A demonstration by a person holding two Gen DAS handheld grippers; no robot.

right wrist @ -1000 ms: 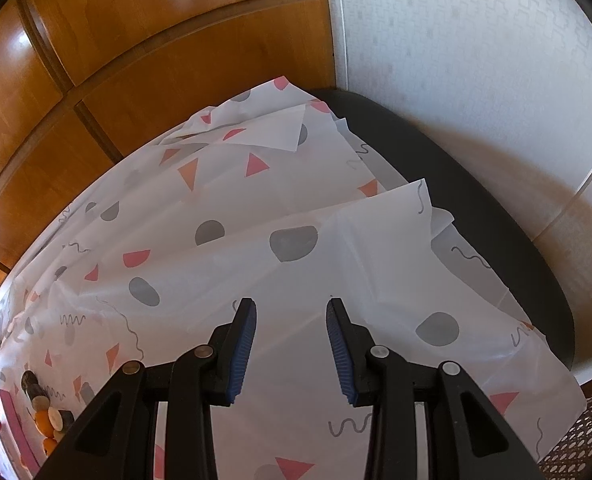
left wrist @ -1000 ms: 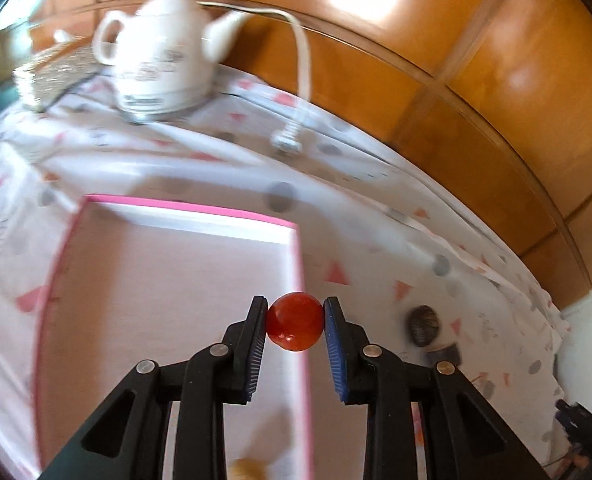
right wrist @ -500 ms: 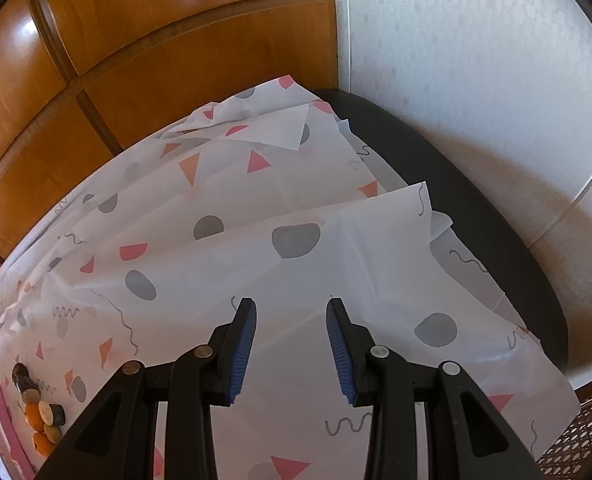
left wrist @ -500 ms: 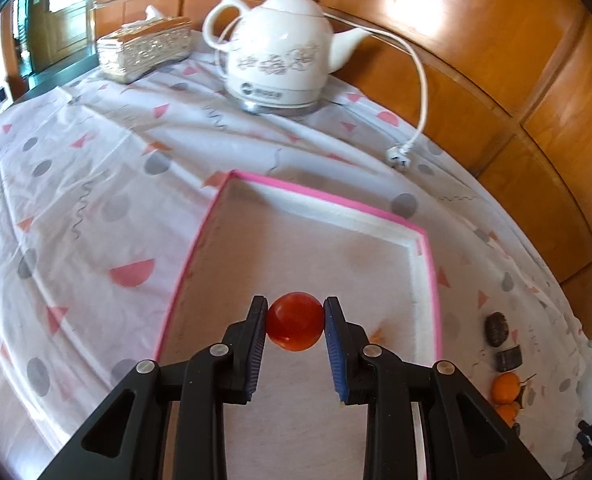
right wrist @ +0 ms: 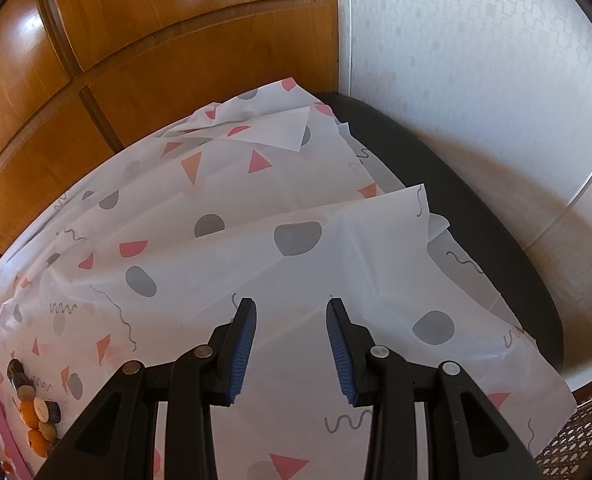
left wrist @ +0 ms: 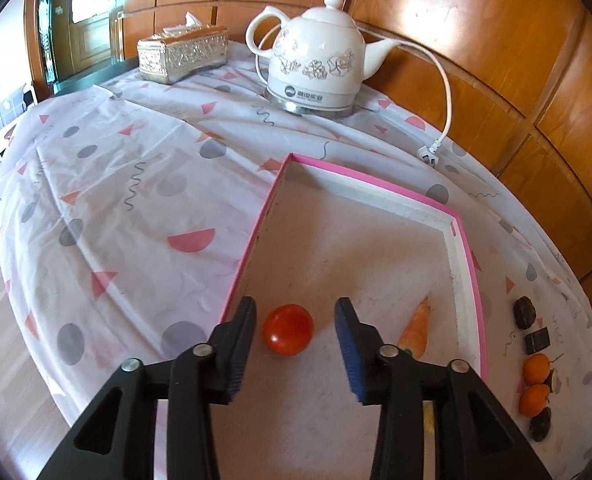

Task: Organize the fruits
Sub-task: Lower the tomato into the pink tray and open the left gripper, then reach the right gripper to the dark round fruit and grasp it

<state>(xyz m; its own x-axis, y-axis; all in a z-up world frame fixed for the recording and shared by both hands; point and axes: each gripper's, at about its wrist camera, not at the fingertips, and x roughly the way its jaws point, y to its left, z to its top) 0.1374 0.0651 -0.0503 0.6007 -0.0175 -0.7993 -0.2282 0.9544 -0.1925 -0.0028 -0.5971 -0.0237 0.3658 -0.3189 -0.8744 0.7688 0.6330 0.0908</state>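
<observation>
The left gripper (left wrist: 295,326) is hovering over the pink-rimmed tray (left wrist: 470,264), its jaws just having been opening. The red tomato (left wrist: 289,329) is lying between them on the tray floor, nearer the left finger, with neither pad touching it. A carrot (left wrist: 416,328) is lying just right of the right finger. The right gripper (right wrist: 290,338) is pointing at bare tablecloth (right wrist: 216,264), jaws parted and holding nothing. The remaining oranges (left wrist: 536,368) are sitting outside the tray's right rim, nearer the left gripper.

Glossy ceramic-looking kettle (left wrist: 316,68) on a shiny metal base; thin, creased, translucent plastic tablecloth (left wrist: 136,200); smooth, shiny tomato (left wrist: 289,329); varnished wood wall panels (left wrist: 476,32); embossed metallic tissue box (left wrist: 183,53); tray (left wrist: 466,280) floor matt, slightly rough.
</observation>
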